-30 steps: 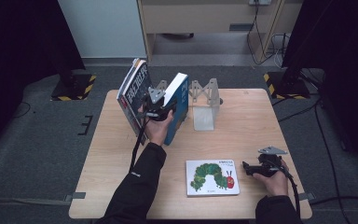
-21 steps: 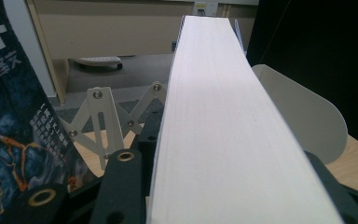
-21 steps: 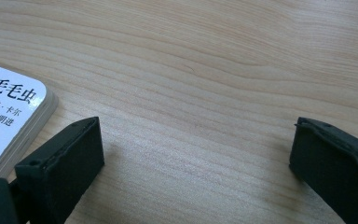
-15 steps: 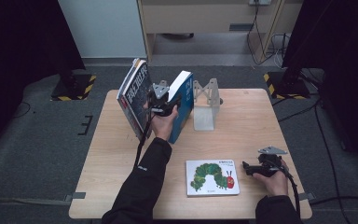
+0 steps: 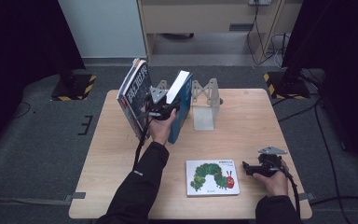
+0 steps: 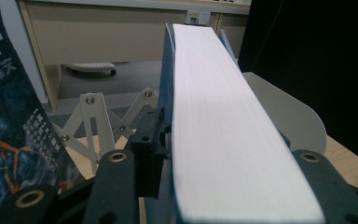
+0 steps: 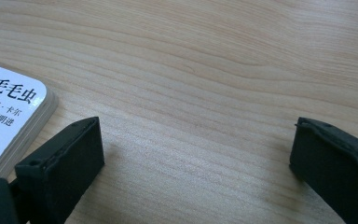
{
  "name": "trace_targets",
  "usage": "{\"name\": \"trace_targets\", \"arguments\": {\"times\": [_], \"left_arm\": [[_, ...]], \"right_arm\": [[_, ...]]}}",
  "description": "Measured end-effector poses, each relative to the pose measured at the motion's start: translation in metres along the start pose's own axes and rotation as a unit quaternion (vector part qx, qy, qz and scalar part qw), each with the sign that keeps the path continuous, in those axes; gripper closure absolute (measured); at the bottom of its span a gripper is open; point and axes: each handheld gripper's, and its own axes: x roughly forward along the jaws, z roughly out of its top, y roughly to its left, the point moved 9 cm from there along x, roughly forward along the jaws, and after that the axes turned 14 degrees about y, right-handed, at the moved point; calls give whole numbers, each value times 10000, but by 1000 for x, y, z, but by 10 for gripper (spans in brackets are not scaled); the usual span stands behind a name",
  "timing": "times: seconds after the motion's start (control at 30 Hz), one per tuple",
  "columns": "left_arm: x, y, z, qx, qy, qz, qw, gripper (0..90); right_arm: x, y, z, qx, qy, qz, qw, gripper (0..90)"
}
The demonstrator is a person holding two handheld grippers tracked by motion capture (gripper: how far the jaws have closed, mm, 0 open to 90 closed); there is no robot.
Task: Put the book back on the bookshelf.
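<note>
The desk [image 5: 121,186] carries a white folding bookend rack [image 5: 205,100] at its far middle. A dark magazine [image 5: 133,100] leans upright at the left. Beside it the blue book [image 5: 179,105] stands on edge, clamped in the left tool [image 5: 161,108], just short of the rack. Judged step: shelving this book; next it needs sliding against the rack. The picture book [image 5: 212,177] lies flat near the front edge. The right tool [image 5: 254,168] rests beside it, jaws spread, empty.

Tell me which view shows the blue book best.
The left gripper view: the blue book shows close up, page edge facing the camera, clamped in the left tool. The high view shows it small, upright beside the white bookend.
</note>
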Motion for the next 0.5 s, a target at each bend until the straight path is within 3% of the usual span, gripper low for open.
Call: {"name": "trace_targets", "arguments": {"times": [0.23,0.4,0.5], "left_arm": [[-16,2,-16,35,-14,-100,9999,501],[-15,0,-25,-63,87,-245,9996,544],[-15,0,-25,21,84,-57,9999,568]], "right_arm": [[0,0,0,0,-1,-11,10000,29],[0,0,0,-11,3,-12,10000,29],[0,0,0,-12,4,-12,10000,29]]}}
